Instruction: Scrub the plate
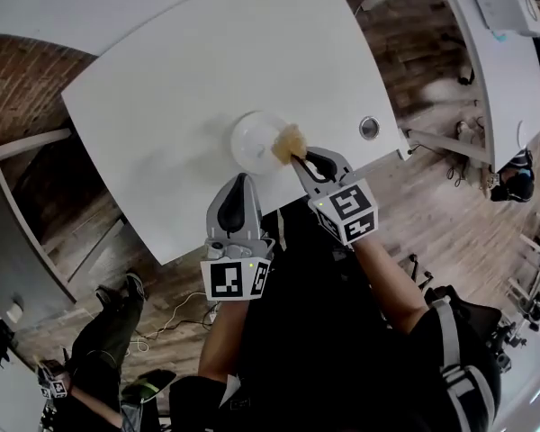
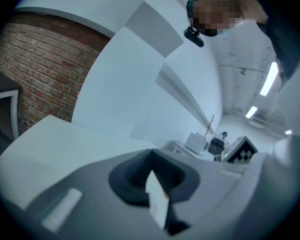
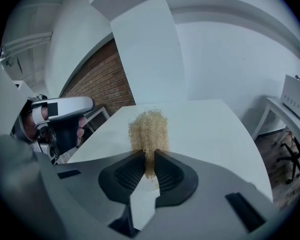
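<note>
Centrally, right gripper jaws clench scrubber at plate; left gripper seemingly clenched; white table, brick wall.

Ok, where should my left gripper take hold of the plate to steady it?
Probably its near-left rim, coming from your side. The plate lies flat on the table, so only the rim gives an edge, and the scrubber in the right gripper covers its right side.

White plate, straw-yellow scrubber, white table, red-brown brick wall, black-and-white patterned cube
</note>
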{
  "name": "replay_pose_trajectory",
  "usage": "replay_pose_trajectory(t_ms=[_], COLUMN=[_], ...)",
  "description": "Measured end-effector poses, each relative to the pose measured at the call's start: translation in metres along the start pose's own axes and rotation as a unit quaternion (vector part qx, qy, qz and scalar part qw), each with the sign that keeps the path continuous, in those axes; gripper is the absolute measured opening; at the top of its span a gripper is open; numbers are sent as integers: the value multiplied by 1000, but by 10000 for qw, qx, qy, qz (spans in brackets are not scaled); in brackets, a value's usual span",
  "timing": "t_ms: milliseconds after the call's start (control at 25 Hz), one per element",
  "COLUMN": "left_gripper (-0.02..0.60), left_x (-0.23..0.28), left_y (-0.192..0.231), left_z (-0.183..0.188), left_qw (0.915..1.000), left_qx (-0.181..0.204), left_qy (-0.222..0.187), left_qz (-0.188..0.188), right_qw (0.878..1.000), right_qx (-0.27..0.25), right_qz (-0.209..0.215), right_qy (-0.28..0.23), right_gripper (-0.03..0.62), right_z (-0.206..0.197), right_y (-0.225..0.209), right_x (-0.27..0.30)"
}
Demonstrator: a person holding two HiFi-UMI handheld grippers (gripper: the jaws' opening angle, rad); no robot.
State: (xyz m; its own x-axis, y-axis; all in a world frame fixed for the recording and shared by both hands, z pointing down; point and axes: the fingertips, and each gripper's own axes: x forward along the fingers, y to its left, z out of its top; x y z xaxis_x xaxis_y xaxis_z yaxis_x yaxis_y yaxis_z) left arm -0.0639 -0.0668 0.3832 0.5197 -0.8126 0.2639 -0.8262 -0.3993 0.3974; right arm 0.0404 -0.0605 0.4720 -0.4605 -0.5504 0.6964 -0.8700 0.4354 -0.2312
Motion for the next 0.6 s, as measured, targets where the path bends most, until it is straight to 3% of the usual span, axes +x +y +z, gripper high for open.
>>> replay_pose_trajectory(t_ms=[600], left_gripper=[3], left_x=[-8], left_y=[-22], left_z=[50], left_qw=[9992], left_qx=[302], left_qy=[-201], left_qz=[-135], right_qw=[9981], right_qx=[-118], right_qz=[20], right_qy=[-603], right_gripper=[51], right_z=[52], right_y=[19], right_x=[-51])
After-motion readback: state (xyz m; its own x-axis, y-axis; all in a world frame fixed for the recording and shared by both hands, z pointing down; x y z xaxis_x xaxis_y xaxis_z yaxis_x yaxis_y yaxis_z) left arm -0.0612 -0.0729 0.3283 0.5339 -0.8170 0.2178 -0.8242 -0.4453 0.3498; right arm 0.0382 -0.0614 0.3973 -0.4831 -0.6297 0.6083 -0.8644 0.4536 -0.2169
